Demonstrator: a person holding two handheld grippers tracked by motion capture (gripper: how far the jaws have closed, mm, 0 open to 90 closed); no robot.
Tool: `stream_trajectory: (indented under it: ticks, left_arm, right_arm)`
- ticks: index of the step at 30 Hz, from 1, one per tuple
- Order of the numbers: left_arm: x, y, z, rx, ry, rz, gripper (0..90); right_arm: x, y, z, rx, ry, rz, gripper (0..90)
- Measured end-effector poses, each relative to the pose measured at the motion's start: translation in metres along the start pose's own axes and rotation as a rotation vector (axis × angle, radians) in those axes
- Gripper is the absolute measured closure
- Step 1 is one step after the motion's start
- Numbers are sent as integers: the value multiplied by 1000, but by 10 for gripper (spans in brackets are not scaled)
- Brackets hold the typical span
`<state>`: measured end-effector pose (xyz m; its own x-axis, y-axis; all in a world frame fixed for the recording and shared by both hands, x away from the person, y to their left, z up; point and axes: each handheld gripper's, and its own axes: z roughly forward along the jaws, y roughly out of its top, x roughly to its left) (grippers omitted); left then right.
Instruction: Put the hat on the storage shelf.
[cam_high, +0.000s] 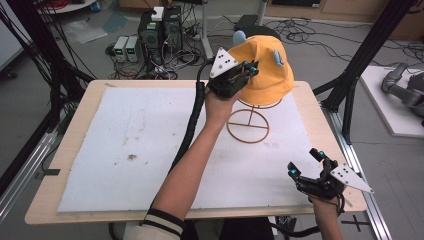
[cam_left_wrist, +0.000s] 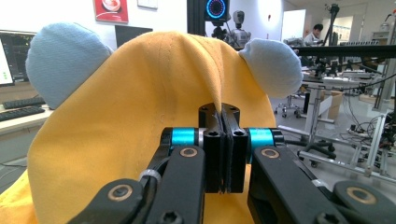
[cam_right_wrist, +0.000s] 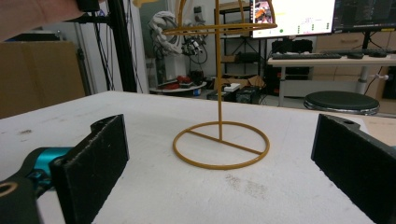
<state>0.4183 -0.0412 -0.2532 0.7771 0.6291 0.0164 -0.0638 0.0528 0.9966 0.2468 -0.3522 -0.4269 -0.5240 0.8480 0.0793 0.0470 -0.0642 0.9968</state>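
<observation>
Left gripper (cam_high: 248, 67) is up at the far side of the table (cam_high: 65, 150), jaws pinched tight on a fold of the yellow cap (cam_high: 265, 67); in the left gripper view (cam_left_wrist: 223, 135) the 2 jaws meet with the yellow fabric (cam_left_wrist: 116, 116) bunched between them and rising in a crease above. Cap has 2 pale blue ear-like pads (cam_left_wrist: 58, 63), 1 on each side of the crown (cam_left_wrist: 273, 65). In the high view the cap sits over the top of a gold wire hat stand (cam_high: 248, 125); I can't tell whether it is resting on the stand's upper ring or lifted off it. Stand's round base ring lies flat on the white mat (cam_high: 125, 145) that covers most of the table, right of centre and toward the far edge. Right gripper (cam_high: 306, 164) is low at the near right corner of the table, well apart from the stand, jaws spread wide and holding nothing. In the right gripper view (cam_right_wrist: 224, 158) both jaws frame the stand's base (cam_right_wrist: 221, 144) and its upright post, with open mat between jaws and base. The left forearm (cam_high: 192, 160) runs diagonally up the mat, striped cuff at the near edge. Mat has a few dark smudges (cam_high: 131, 157) left of centre.
</observation>
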Motion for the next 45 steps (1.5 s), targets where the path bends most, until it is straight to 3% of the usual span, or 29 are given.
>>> stream_trajectory:
  ticks: [5,15,27,29,34,35,43,45]
  left_arm:
    - [-5,-10,5,27,3,16,883]
    - [-4,-34,9,74,2,-4,883]
    - [-6,-44,9,85,1,4,873]
    - [-5,-44,8,86,15,2,820]
    - [-2,-43,8,84,44,-15,589]
    - [-1,-43,7,88,48,-13,589]
    - [2,-41,0,58,87,0,315]
    - [4,-38,-4,50,82,13,301]
  right_arm:
    - [1,0,-1,0,0,9,37]
    - [1,0,0,3,3,6,37]
    - [2,0,1,5,3,4,37]
    - [2,-1,0,5,4,2,37]
    - [2,-1,1,11,7,2,37]
    - [2,-1,1,11,7,2,37]
    - [2,-1,1,10,5,-2,37]
    - [2,-1,1,7,4,-6,37]
